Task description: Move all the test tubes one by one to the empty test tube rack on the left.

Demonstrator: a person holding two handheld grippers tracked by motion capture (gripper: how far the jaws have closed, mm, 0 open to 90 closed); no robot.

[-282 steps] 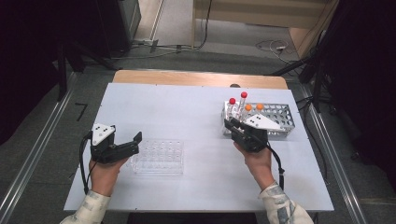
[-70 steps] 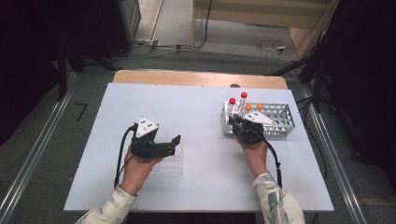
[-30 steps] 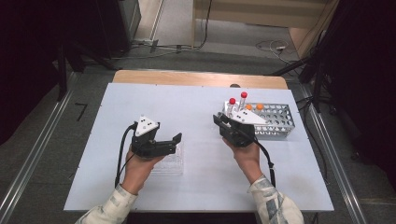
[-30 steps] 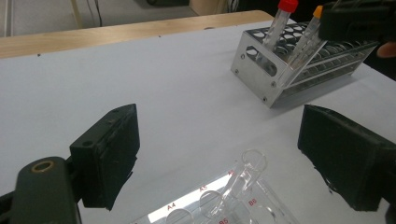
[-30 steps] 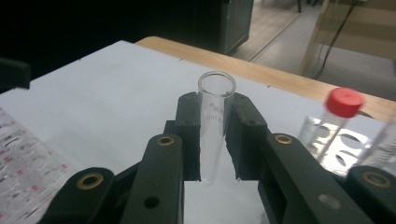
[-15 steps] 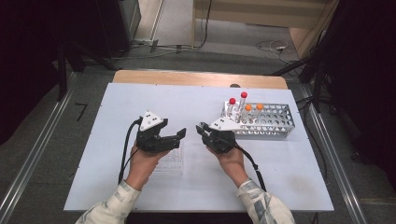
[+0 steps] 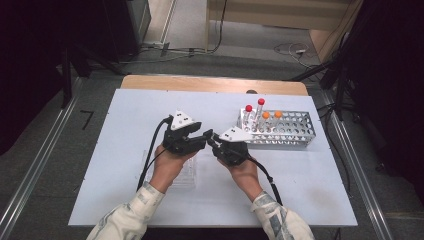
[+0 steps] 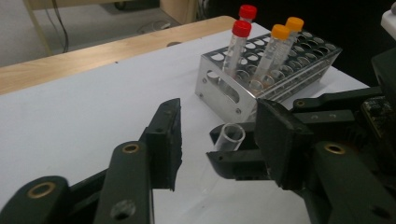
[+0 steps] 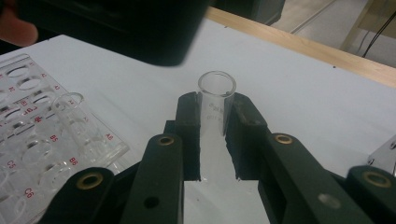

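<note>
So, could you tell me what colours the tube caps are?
Two red caps, two orange caps; clearest in the left gripper view.

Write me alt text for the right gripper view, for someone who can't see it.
The right gripper holds a clear, open-topped tube upright between its two black jaws, above a white table. A clear plastic rack with red-lettered holes lies at the left, with another clear tube standing in it. A dark, blurred shape looms across the top.
</note>
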